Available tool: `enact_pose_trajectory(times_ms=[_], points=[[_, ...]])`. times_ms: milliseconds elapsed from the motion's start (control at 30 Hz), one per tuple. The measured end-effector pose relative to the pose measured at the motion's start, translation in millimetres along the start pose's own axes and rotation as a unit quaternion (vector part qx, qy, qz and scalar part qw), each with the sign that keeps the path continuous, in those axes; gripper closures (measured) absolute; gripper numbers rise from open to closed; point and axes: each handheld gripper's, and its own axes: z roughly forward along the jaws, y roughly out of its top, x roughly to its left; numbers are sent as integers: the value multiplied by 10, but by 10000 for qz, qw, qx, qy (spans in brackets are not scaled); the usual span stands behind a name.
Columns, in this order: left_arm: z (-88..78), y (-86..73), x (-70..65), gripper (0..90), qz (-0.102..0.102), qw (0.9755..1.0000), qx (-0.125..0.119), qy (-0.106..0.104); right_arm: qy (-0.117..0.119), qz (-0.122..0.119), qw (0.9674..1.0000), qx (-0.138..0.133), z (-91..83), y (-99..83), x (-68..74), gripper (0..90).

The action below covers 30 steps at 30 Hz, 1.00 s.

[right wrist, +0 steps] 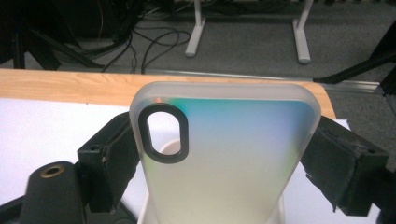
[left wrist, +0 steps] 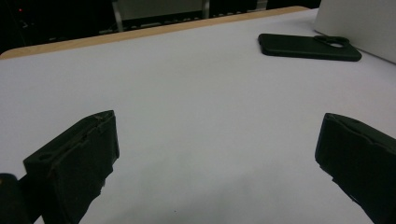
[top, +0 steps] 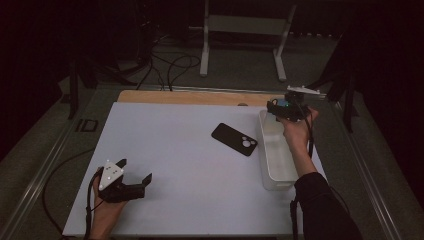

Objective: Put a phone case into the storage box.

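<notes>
A dim room with dark cables and a white metal stand on the grey floor surrounds a white tabletop [top: 190, 165] that has a pale wooden strip [top: 190, 97] along its far edge.

The right tool [right wrist: 224, 154] is held above the far end of a white rectangular plastic bin [top: 276, 160] that sits at the right side of the tabletop. Its two black jaws stand wide and press on the long sides of a frosted translucent phone case with a blue-green sheen [right wrist: 224, 154]. In the right tool view the case stands upright between the jaws, its dark-rimmed oval camera opening at the upper left, its lower end over the bin. In the high view the right tool [top: 287, 107] shows at the bin's far end, gripped by the person's hand, with a touch of blue between the jaws.

Just beside the bin's left wall, a black phone case with a round camera cut-out [top: 234, 139] lies flat on the tabletop, apart from both tools.

The left tool [top: 131, 181] rests low over the near left part of the tabletop, well apart from the black case. Its jaws are spread wide with nothing between them.
</notes>
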Motion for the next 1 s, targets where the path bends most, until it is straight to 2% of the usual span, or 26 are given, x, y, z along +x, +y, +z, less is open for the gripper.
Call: enact_pose_trajectory(times_ms=[433, 600, 1000], points=[[-5, 1, 1, 2, -10, 10000, -15, 1, -29, 42, 9998, 193, 132, -93, 15, 167], [-9, 2, 0, 2, -15, 10000, -20, 4, -114, -48, 9995, 275, 208, -125, 33, 167], [-10, 0, 1, 2, -22, 10000, -20, 1, -259, -64, 9987, 442, 350, -175, 31, 166]])
